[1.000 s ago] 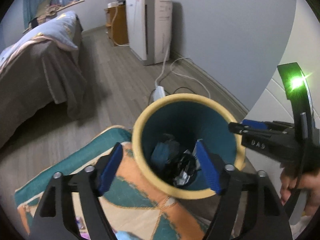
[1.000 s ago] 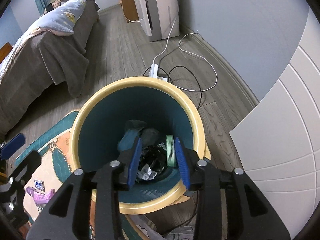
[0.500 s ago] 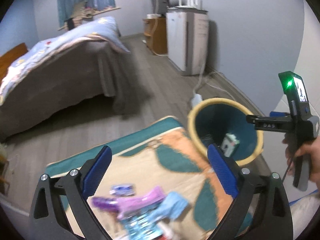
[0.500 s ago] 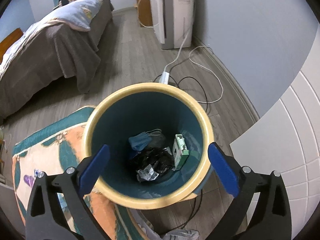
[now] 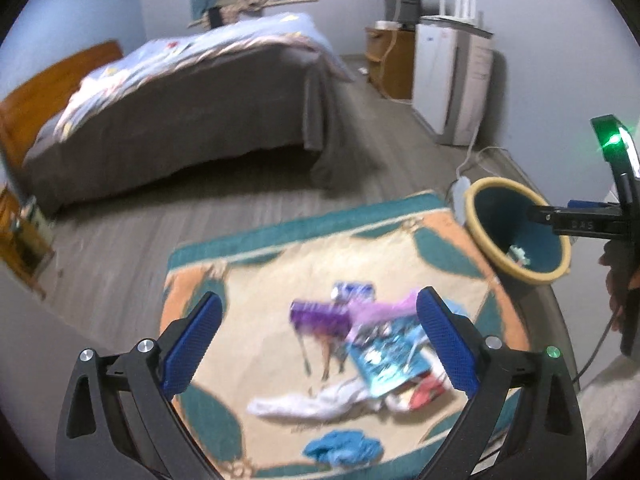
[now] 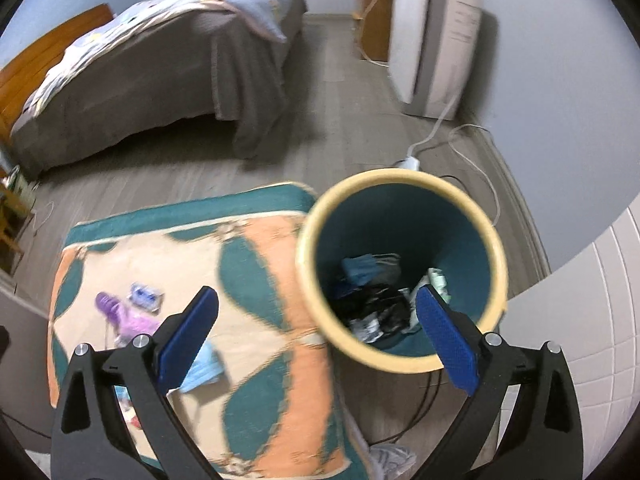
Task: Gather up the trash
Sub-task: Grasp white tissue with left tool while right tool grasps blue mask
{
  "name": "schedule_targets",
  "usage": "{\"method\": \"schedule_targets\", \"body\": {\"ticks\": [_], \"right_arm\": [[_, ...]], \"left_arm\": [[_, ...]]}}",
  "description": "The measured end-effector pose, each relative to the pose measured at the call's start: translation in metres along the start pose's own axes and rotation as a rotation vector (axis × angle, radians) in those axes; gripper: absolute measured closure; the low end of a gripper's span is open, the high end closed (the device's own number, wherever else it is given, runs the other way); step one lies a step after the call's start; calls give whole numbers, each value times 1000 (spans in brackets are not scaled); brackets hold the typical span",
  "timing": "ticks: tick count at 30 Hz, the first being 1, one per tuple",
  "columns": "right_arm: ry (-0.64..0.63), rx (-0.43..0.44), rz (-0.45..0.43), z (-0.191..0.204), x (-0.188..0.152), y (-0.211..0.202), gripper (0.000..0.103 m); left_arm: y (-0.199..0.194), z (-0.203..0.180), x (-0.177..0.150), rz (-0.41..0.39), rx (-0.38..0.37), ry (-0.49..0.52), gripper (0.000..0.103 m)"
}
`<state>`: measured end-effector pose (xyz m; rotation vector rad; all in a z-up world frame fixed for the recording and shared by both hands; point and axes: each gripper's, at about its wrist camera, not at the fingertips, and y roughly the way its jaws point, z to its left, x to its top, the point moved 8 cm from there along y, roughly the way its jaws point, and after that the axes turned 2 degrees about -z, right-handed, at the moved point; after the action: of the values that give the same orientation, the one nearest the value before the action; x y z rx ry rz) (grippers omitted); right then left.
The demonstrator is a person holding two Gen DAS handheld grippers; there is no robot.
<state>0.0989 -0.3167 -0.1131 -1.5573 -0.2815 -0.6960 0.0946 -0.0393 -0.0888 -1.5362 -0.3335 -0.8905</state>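
Trash pile sits on rug, left of bin. My left gripper hangs over it, fingers wide apart, empty; blue wrapper runs lengthwise away from bin. My right gripper by the bin, spread, empty, farther off.

The right gripper bears faint white letters, perhaps "DAS"; nothing else legible

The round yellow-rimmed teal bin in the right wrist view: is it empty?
No. The round yellow-rimmed teal bin already holds a blue face mask, crumpled black wrapping and a small pale green box at its bottom.
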Motion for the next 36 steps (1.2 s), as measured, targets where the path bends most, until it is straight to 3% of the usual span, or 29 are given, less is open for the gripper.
{"method": "schedule_targets", "body": {"ticks": [6, 13, 22, 26, 28, 32, 36], "right_arm": [[-32, 36, 76, 52, -24, 16, 6], [-31, 71, 187, 89, -64, 43, 6], [-92, 40, 266, 101, -81, 66, 6], [-71, 69, 304, 101, -86, 79, 6], [-59, 93, 328, 103, -90, 84, 16], [-47, 137, 383, 109, -99, 92, 34], [-49, 187, 409, 118, -104, 93, 52]], "left_arm": [[15, 21, -39, 56, 10, -79, 6], [53, 28, -89, 175, 19, -95, 6], [85, 12, -127, 306, -10, 9, 6], [96, 3, -136, 341, -32, 33, 9], [99, -2, -138, 349, -58, 34, 15], [107, -9, -144, 393, -97, 35, 39], [109, -11, -145, 395, -115, 34, 52]]}}
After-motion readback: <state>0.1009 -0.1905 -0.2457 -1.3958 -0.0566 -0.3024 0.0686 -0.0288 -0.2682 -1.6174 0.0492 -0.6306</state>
